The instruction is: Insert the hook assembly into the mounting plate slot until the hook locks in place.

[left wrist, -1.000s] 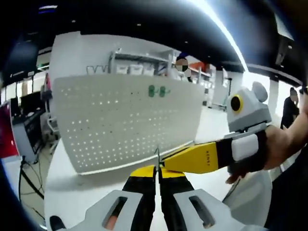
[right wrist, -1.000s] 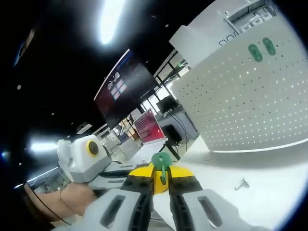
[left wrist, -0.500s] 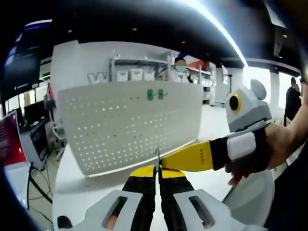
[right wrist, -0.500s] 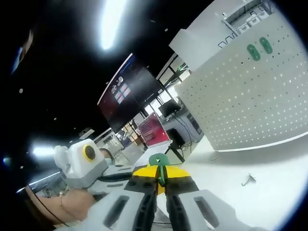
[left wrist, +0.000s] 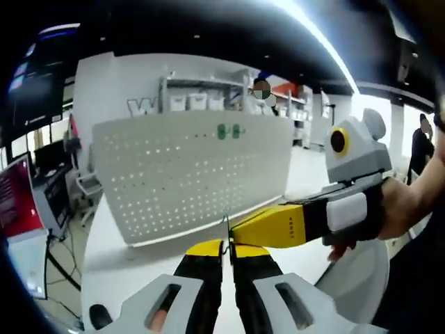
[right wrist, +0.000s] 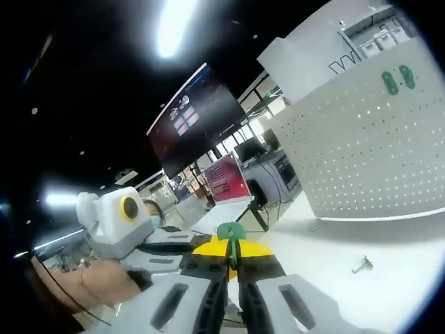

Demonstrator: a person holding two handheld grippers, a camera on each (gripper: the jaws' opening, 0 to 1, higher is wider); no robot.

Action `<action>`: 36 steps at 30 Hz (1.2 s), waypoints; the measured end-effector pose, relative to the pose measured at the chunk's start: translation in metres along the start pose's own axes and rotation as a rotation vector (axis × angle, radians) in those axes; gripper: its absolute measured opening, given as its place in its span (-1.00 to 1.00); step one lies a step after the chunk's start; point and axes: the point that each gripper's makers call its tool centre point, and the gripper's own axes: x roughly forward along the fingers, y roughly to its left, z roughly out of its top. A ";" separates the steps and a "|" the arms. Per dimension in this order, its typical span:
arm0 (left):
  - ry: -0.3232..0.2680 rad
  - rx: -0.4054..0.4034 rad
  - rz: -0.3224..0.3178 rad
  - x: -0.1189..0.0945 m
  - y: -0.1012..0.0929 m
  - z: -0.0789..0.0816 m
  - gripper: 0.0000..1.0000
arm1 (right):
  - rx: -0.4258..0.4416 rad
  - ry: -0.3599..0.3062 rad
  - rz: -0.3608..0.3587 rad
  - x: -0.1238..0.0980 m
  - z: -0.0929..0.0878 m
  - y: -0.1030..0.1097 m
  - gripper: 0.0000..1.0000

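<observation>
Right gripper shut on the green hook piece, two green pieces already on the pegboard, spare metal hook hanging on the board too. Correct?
Not quite: the spare metal hook lies on the white table below the pegboard, as the right gripper view shows. The right gripper is shut on the green hook piece, and two green pieces sit on the board.

Left gripper view looked along its closed jaws, near-level, straight at the white pegboard (left wrist: 191,177), fairly near over the white table (left wrist: 125,268); the right gripper (left wrist: 233,235) came in from the right. Right gripper view was rolled and tilted up, facing left past the pegboard (right wrist: 368,149), toward ceiling lights and a wall screen (right wrist: 195,115). Shared: pegboard, its green pegs (left wrist: 229,131), table.
</observation>
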 end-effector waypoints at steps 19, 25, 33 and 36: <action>-0.067 -0.093 -0.156 0.011 -0.005 -0.006 0.46 | -0.259 0.011 -0.095 -0.002 0.016 -0.022 -1.00; -0.084 -0.094 -0.193 0.011 -0.011 -0.003 0.78 | -0.297 0.013 -0.117 -0.002 0.014 -0.027 -1.00; -0.150 -0.124 -0.248 0.009 -0.021 0.012 1.00 | -0.318 0.004 -0.139 -0.004 0.016 -0.033 -1.00; -0.138 -0.127 -0.267 0.009 -0.026 0.011 1.00 | -0.323 -0.001 -0.145 -0.006 0.017 -0.033 -1.00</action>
